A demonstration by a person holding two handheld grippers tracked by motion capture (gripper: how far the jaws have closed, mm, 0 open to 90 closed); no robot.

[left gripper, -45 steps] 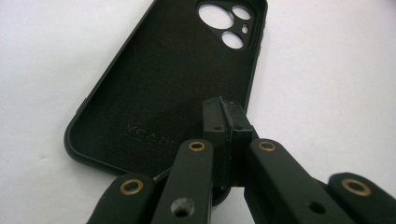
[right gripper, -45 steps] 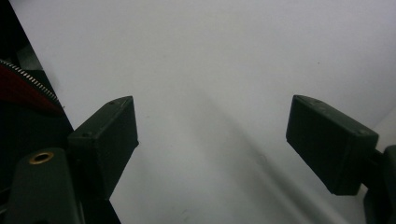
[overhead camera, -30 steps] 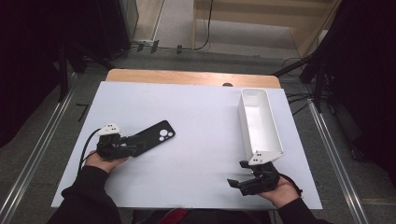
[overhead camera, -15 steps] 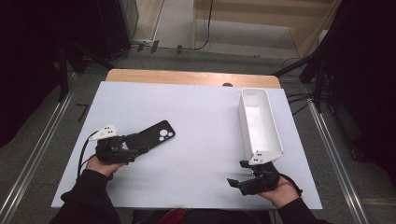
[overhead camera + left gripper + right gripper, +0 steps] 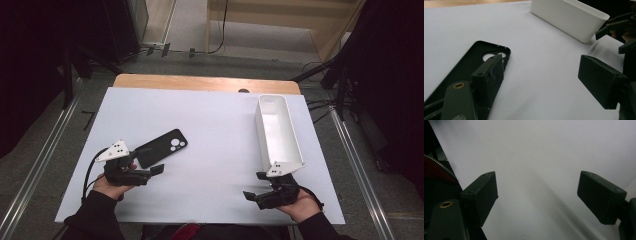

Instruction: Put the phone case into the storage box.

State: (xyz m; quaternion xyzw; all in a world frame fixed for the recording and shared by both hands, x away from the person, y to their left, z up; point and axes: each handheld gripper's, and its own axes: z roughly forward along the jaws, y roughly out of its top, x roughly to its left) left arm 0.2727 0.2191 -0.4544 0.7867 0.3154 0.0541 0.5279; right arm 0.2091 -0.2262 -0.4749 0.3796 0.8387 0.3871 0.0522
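Black phone case (image 5: 160, 148) is lying flat on the white table (image 5: 215, 130), left of centre. Left gripper (image 5: 156, 170) sits just beside its near end, and its 2 jaws have just been opening, nothing pinched between them. Right gripper (image 5: 254, 191) hangs wide open over bare table, close to the white tray (image 5: 278, 131).
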